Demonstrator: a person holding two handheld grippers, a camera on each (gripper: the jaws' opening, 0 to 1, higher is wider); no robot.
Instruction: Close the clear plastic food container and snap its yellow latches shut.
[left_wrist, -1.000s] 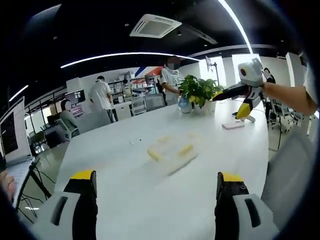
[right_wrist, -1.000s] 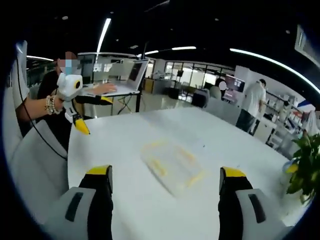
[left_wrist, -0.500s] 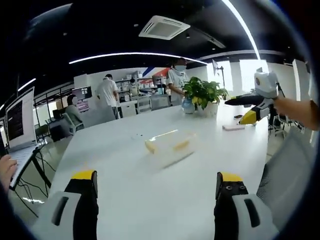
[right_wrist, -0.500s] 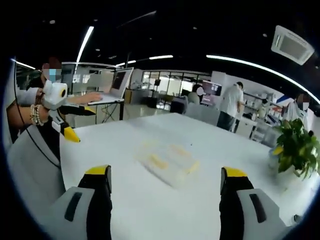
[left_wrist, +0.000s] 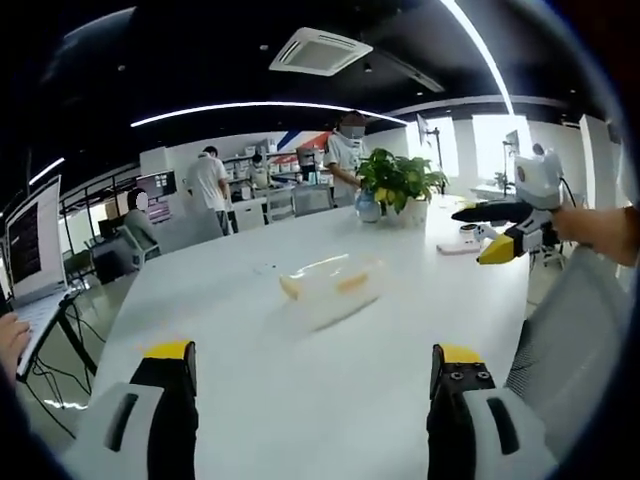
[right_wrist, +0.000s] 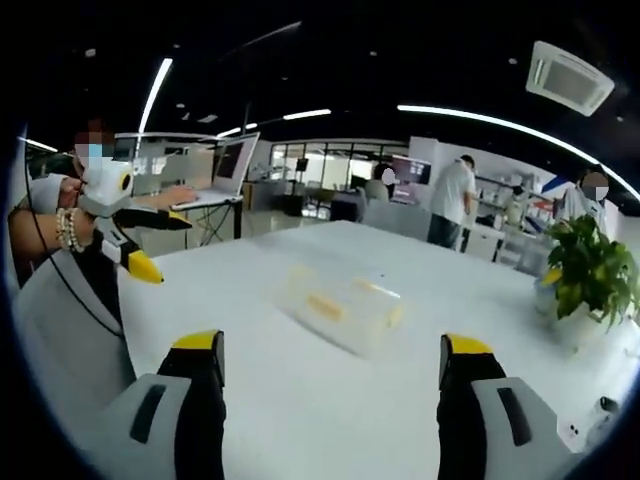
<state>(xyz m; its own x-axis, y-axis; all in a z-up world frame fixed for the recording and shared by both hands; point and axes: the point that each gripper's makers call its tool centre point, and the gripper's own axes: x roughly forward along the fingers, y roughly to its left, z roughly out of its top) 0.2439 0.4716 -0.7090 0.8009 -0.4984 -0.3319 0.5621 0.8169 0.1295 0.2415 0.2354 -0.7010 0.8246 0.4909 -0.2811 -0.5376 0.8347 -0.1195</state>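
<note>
Jaws of the left gripper (left_wrist: 312, 410) stand spread at the bottom of the left gripper view, nothing between them; those of the right gripper (right_wrist: 330, 400) stand equally wide and empty at the bottom of the right gripper view. Directly ahead of both, at mid-frame and well apart from either pair of tips, 1 clear plastic food container (left_wrist: 330, 285) lies on the white table (left_wrist: 300, 400), its long axis running roughly across the left gripper view and slanting down to the right in the right gripper view. Neither gripper looks clearly nearer; they appear to face it from opposite sides. At least 2 yellow latches (right_wrist: 325, 307) show through the plastic, blurred; whether the lid is seated cannot be told. Beyond stand 1 potted plant (left_wrist: 400, 180), 1 open laptop (right_wrist: 220, 170) and several people.
</note>
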